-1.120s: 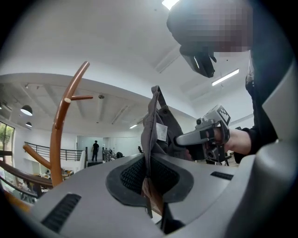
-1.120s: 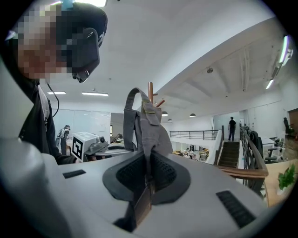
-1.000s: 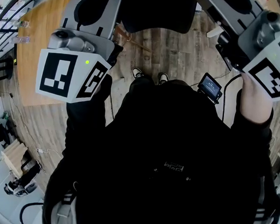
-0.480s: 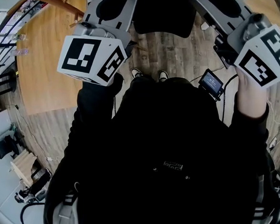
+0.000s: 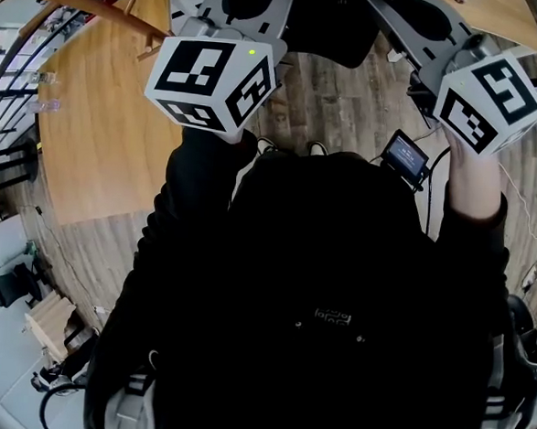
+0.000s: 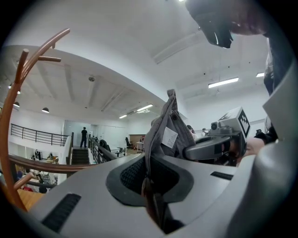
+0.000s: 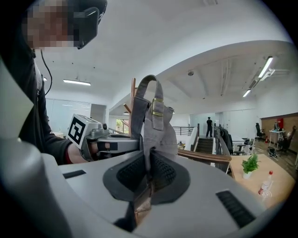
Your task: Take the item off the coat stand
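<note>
The item is a grey fabric bag (image 6: 170,135) with a white label; its strap carries a brass buckle (image 7: 157,108). My left gripper (image 6: 149,174) is shut on one fold of its cloth. My right gripper (image 7: 148,173) is shut on another fold, below the strap. Each gripper appears in the other's view, the right gripper (image 6: 219,146) and the left gripper (image 7: 111,142), close beside the bag. The brown wooden coat stand (image 6: 11,111) curves up at the left, apart from the bag. In the head view both marker cubes (image 5: 218,82) (image 5: 485,100) flank a dark shape (image 5: 323,25).
A curved arm of the stand (image 5: 82,2) crosses the head view's top left, above a round wooden table (image 5: 99,142). A small screen device (image 5: 405,157) hangs at my waist. A potted plant (image 7: 250,165) and a bottle (image 7: 265,183) stand on a table. Far off, a person stands by stairs (image 7: 208,125).
Both grippers have come inward toward each other in the head view, the left cube sliding right and up in the picture, the right one left. The stand's arm has come into sight.
</note>
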`<state>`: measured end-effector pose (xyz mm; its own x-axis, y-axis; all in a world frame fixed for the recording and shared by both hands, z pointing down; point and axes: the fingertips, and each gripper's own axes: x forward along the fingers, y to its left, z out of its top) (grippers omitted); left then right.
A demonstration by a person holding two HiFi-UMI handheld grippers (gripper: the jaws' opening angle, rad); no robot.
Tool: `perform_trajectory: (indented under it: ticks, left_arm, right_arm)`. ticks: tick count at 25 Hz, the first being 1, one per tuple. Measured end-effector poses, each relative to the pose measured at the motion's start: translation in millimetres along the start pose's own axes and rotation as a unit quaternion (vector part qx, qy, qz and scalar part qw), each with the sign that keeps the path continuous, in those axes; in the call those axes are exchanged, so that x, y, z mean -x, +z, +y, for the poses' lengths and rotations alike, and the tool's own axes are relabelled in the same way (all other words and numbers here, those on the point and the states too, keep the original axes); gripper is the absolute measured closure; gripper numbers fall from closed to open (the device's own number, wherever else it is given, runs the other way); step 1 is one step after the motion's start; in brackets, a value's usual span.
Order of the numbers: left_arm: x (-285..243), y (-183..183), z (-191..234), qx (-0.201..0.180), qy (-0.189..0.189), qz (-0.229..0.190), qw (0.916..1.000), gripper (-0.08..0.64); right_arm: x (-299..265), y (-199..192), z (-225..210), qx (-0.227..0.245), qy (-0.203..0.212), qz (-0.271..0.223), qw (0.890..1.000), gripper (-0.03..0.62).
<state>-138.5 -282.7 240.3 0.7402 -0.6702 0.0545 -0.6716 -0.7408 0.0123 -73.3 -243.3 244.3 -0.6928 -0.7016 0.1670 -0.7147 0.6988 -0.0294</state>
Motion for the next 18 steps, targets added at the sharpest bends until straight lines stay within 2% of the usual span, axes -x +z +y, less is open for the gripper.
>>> perform_trajectory:
  ticks: [10, 18]
  left_arm:
    - [-6, 3, 1, 0.003, -0.016, 0.003, 0.9999, 0.541]
    - [-2, 0, 10, 0.011, -0.012, 0.001, 0.9999, 0.541]
  right_arm:
    - [-3, 4, -8, -0.003, -0.015, 0.003, 1.0, 0.561]
    - [-12, 4, -4, 0.003, -0.011, 0.008, 1.0, 0.563]
